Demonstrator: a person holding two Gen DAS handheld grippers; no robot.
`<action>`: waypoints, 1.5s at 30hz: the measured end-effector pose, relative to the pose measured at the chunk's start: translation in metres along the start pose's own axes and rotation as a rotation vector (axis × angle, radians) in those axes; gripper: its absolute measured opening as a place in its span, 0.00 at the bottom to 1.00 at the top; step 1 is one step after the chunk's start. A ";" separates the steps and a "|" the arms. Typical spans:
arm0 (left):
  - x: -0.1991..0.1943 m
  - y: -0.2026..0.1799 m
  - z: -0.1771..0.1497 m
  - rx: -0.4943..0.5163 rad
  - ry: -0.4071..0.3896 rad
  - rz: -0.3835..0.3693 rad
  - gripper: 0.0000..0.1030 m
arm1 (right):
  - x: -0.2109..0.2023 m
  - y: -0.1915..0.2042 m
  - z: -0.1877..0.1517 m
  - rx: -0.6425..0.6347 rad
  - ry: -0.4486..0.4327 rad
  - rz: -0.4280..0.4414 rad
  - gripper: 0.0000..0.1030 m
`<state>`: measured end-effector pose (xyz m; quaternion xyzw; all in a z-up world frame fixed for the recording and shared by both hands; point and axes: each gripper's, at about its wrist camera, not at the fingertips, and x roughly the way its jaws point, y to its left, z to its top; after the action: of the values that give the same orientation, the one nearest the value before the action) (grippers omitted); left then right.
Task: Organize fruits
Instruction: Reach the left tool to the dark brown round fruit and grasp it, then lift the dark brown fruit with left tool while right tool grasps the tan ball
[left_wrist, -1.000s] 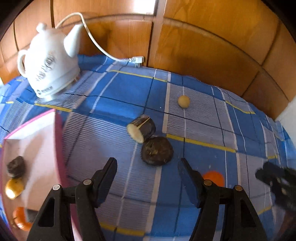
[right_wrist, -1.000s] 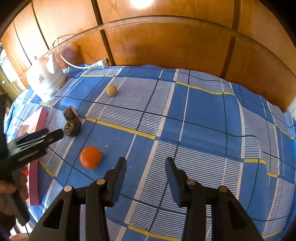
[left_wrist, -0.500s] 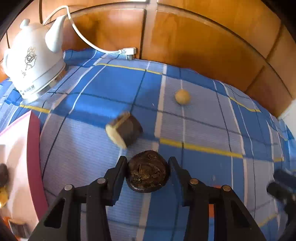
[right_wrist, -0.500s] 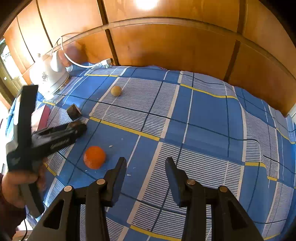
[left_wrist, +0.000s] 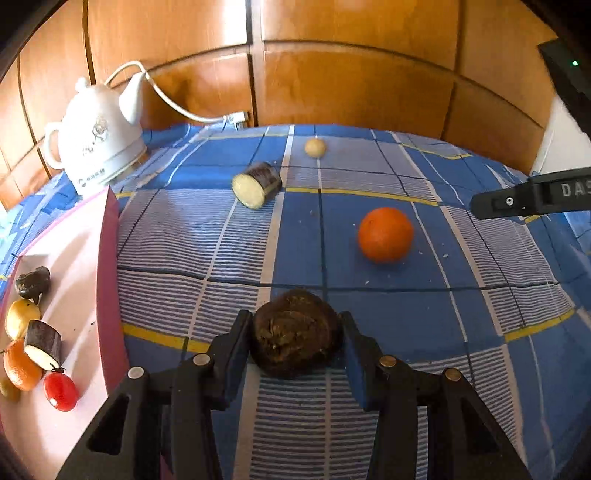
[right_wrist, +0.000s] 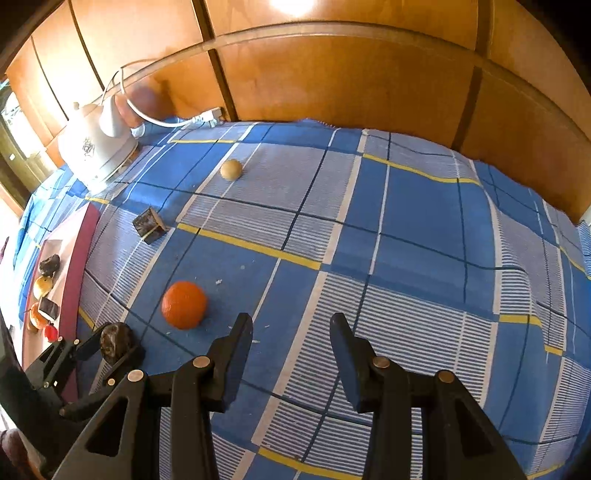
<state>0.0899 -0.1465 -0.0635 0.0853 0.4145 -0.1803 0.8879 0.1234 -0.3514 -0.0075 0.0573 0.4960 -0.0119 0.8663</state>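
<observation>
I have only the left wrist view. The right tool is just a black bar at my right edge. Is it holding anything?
Observer: No. The right tool has its jaws apart with nothing between them, only cloth below.
Operator: Where is it relative to the orange?
Observer: The orange lies just left of its left finger, untouched, between it and the left tool gripping the dark fruit.
</observation>
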 end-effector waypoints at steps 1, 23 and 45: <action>0.000 0.001 0.000 -0.002 -0.002 -0.002 0.46 | 0.001 0.001 -0.001 -0.002 0.003 -0.003 0.43; -0.001 0.003 -0.003 -0.004 -0.042 -0.010 0.46 | 0.024 0.025 0.048 0.035 0.046 0.151 0.43; -0.001 0.004 -0.003 -0.016 -0.052 -0.032 0.46 | 0.126 0.068 0.157 0.002 0.088 0.073 0.24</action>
<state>0.0889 -0.1412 -0.0646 0.0666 0.3939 -0.1931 0.8962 0.3277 -0.2966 -0.0310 0.0767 0.5314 0.0217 0.8434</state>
